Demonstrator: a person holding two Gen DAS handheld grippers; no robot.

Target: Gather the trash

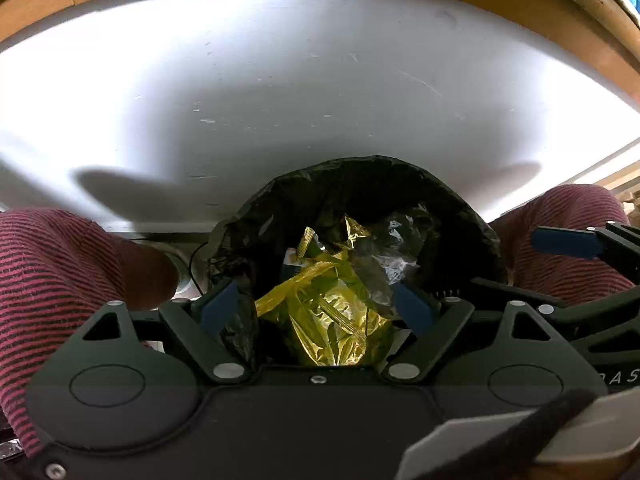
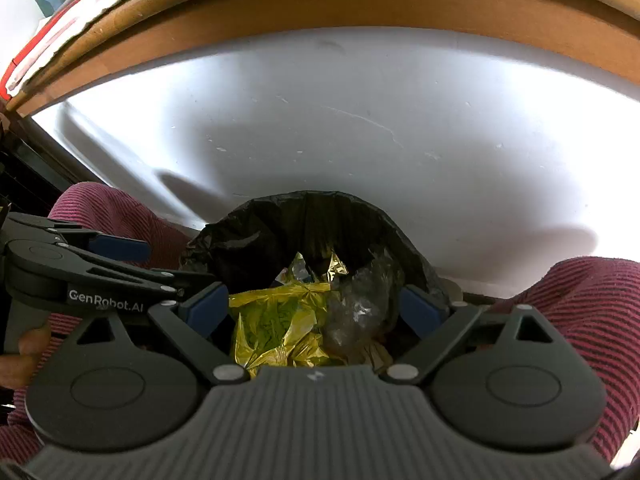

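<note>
A bin lined with a black bag (image 1: 360,176) (image 2: 280,232) stands open just below both grippers. Inside lie a crumpled yellow-gold wrapper (image 1: 336,320) (image 2: 276,320) and a piece of clear plastic film (image 1: 384,264) (image 2: 360,308). My left gripper (image 1: 316,308) hangs over the bin mouth, open, its blue pads wide apart with nothing between them. My right gripper (image 2: 314,310) is also open and empty over the same bin. In the left wrist view, one blue finger (image 1: 568,240) of the right gripper shows at the right. In the right wrist view, a finger (image 2: 120,249) of the left gripper shows at the left.
The person's knees in maroon striped cloth flank the bin (image 1: 52,280) (image 1: 568,216) (image 2: 112,216) (image 2: 592,308). Beyond the bin stretches a white panel (image 1: 300,92) (image 2: 360,128) with a wooden border (image 2: 320,4). A hand (image 2: 20,356) holds the left gripper's handle.
</note>
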